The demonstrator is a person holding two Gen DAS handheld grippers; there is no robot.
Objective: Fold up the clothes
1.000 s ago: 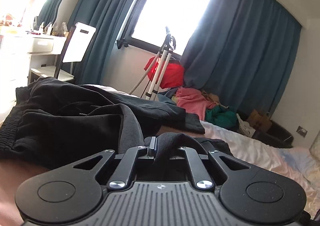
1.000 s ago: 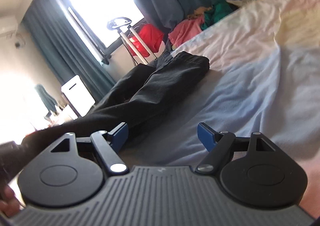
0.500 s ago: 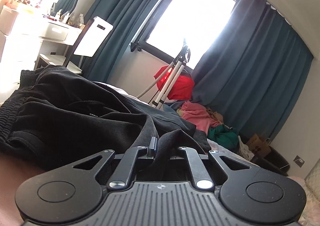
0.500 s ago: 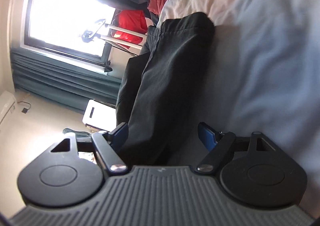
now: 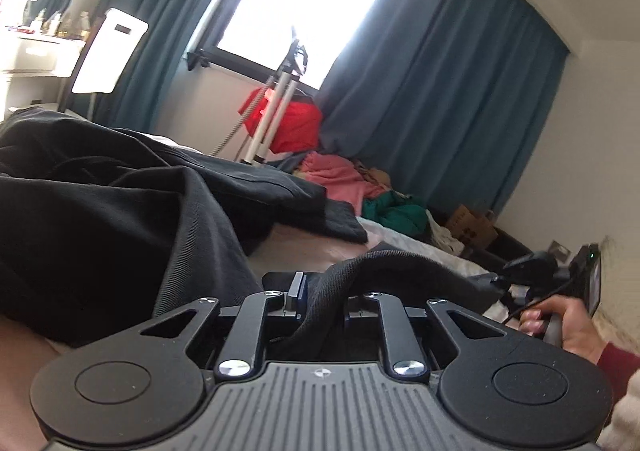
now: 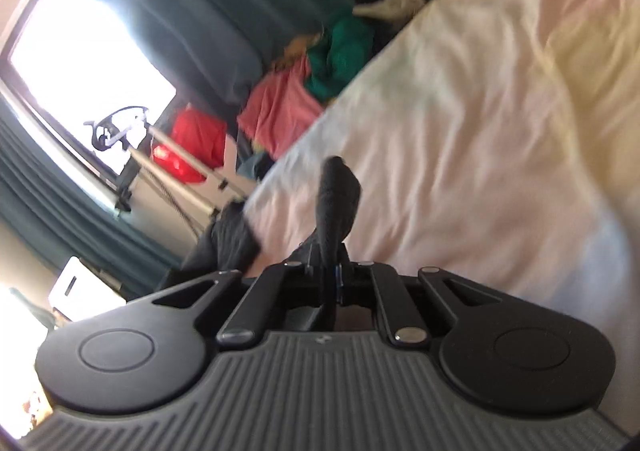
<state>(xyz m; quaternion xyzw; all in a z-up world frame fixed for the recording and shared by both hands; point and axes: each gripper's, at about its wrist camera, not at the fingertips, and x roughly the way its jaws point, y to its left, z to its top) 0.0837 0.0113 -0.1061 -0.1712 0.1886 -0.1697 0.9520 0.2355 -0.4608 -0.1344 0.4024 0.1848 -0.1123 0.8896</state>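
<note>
Black trousers [image 5: 120, 211] lie crumpled across the bed, one leg reaching toward the window. My left gripper [image 5: 316, 295] is shut on a fold of the black trousers, which arches up over the fingers. My right gripper [image 6: 330, 271] is shut on another part of the black trousers [image 6: 336, 195], a dark fold sticking up between the fingers. In the left wrist view the right gripper [image 5: 532, 271] and the hand holding it show at the far right.
The bed has a pale pink and white sheet [image 6: 480, 111]. A pile of pink, green and red clothes [image 5: 344, 179] lies by the teal curtains [image 5: 440, 91]. A tripod [image 5: 280, 99] stands under the window. A white dresser [image 5: 32, 55] is at left.
My right gripper was open beside the trousers; it has swung round and closed on the fabric. My left gripper kept its hold and shifted so that the right hand came into its view.
</note>
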